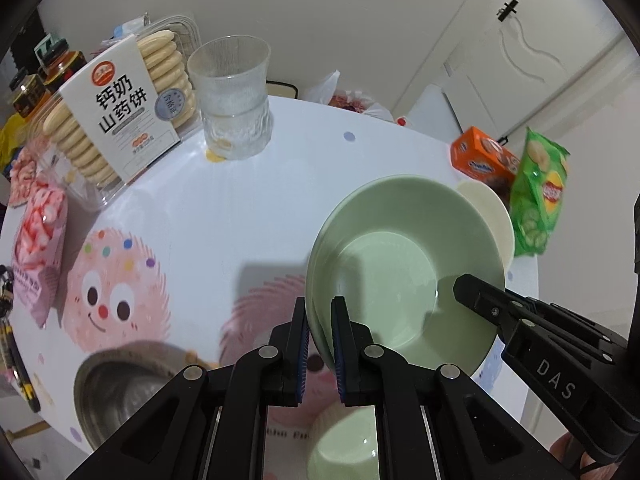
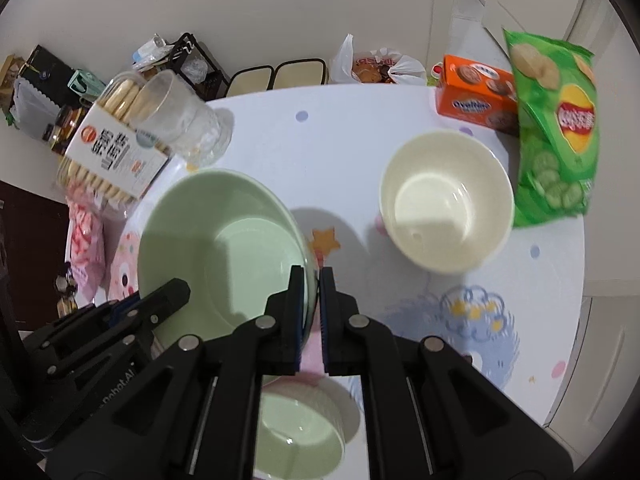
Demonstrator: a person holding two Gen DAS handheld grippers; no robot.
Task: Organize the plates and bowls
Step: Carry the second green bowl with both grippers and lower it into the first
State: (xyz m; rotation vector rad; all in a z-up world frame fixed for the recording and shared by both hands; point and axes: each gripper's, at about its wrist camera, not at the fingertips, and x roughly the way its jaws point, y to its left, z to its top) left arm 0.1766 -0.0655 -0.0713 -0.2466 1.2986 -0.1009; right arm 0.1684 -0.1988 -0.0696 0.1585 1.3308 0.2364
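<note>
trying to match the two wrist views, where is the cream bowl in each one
Left wrist view: the cream bowl shows at right of centre, mostly hidden behind the lifted green plates, left of the green chip bag.
Right wrist view: the cream bowl stands in full view on the table, right of centre.
Shared landmark: the chip bag just right of the bowl in both.

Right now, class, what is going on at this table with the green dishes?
A person holds a tool in each hand, and both are clamped on the rim of the same large green plate, which appears to be two nested together. The left tool grips one side and the right tool the opposite side, holding it above the table. A small green bowl sits below, a cream bowl nearby, with snacks around the edge.
</note>
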